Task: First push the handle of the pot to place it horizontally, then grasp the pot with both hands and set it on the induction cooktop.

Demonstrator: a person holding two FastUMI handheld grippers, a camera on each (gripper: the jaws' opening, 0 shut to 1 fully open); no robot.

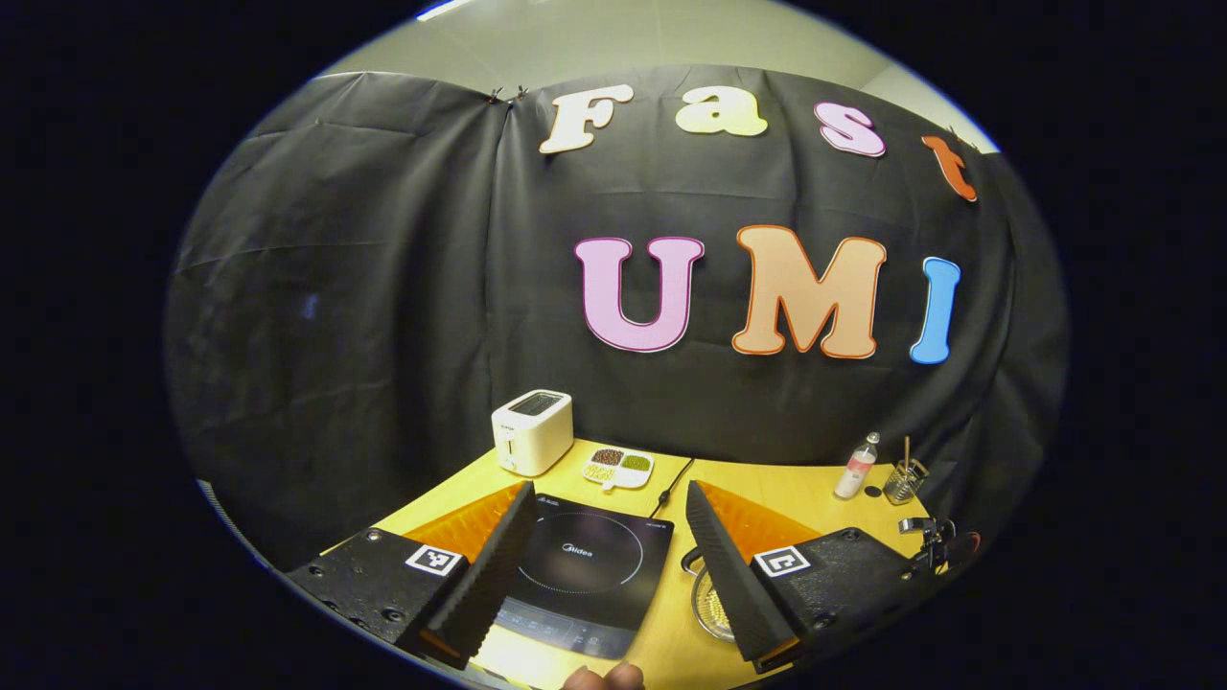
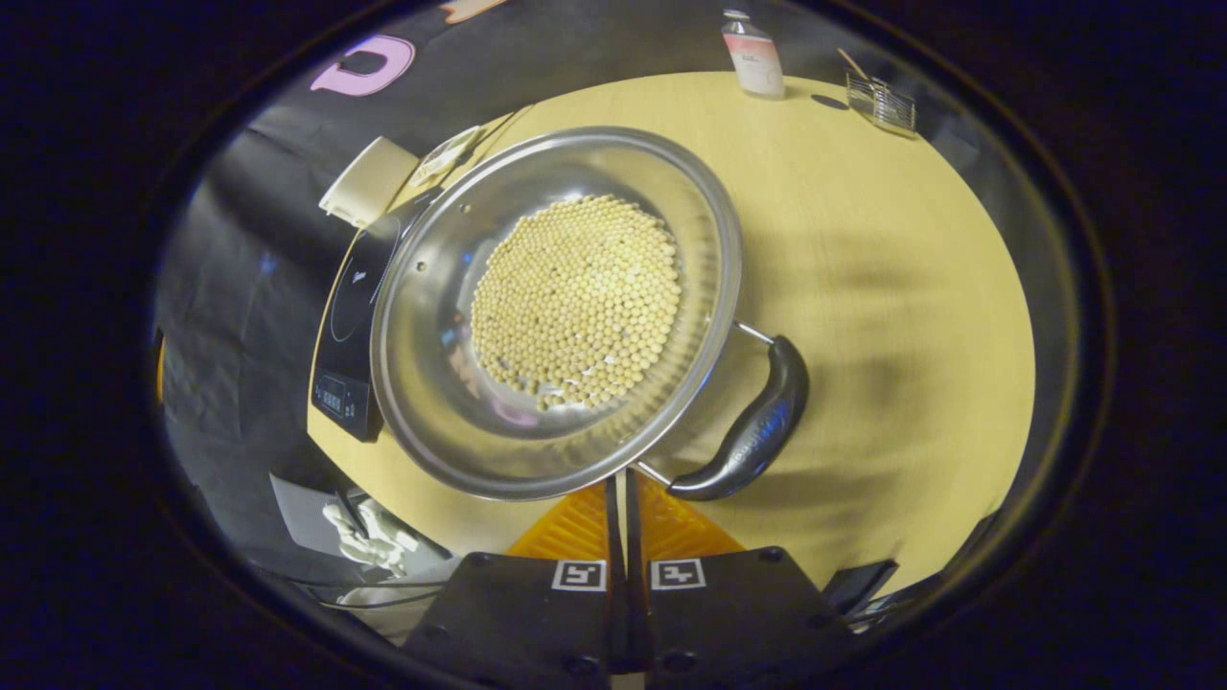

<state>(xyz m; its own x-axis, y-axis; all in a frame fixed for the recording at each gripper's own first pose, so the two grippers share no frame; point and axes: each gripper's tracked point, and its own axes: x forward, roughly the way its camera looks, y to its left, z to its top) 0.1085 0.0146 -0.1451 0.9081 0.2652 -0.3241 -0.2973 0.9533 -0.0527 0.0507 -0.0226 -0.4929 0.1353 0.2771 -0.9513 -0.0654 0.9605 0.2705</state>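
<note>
The pot, beans in its bowl, sits on the tabletop directly ahead of your right tongs, whose fingers are pressed together and grip nothing. Its black handle lies just ahead and slightly right of those tips, its long axis running slantwise, away and to the right. The right tongs are the nearer, so the push looks theirs. The induction cooktop lies beyond the pot's left side. Your left tongs stand spread wide, empty, above that cooktop, the pot's rim near their right finger.
</note>
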